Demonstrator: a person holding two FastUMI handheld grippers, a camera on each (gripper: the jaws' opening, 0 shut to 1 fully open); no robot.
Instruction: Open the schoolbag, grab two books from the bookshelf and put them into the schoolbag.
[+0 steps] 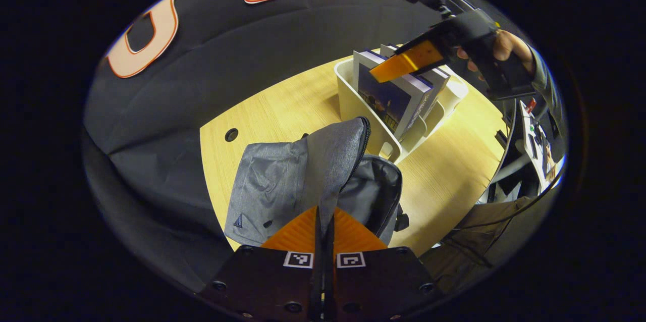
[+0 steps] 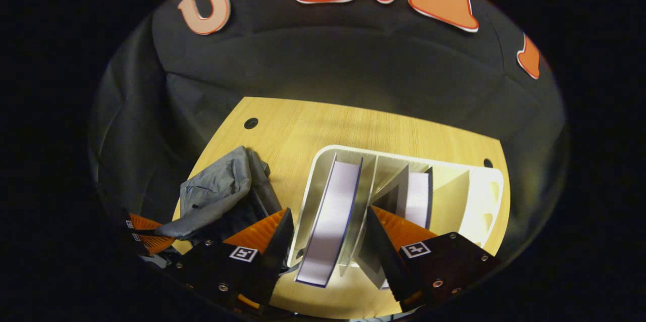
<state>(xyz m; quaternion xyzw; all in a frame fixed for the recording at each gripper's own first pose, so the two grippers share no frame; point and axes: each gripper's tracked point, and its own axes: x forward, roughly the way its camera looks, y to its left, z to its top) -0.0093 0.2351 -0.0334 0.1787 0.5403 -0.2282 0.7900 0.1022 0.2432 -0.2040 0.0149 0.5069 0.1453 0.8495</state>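
The grey schoolbag (image 1: 282,180) lies on the wooden table, its zip undone and its dark inside (image 1: 378,185) showing. My left gripper (image 1: 323,228) is shut on the bag's flap and holds it up. Behind the bag stands a white bookshelf rack (image 1: 353,110) with two upright books (image 1: 388,100). My right gripper (image 2: 328,241) is open above the rack, its fingers on either side of the nearer book (image 2: 330,211) without pressing it. A second book (image 2: 418,193) stands one slot to the right. The left gripper (image 2: 144,233) shows at the bag (image 2: 217,196).
The rack (image 2: 484,196) has free slots at its right end. The table (image 2: 303,130) has a cable hole (image 2: 251,123) at its back left. In the left gripper view a hand (image 1: 504,47) holds the right gripper (image 1: 391,64) over the books.
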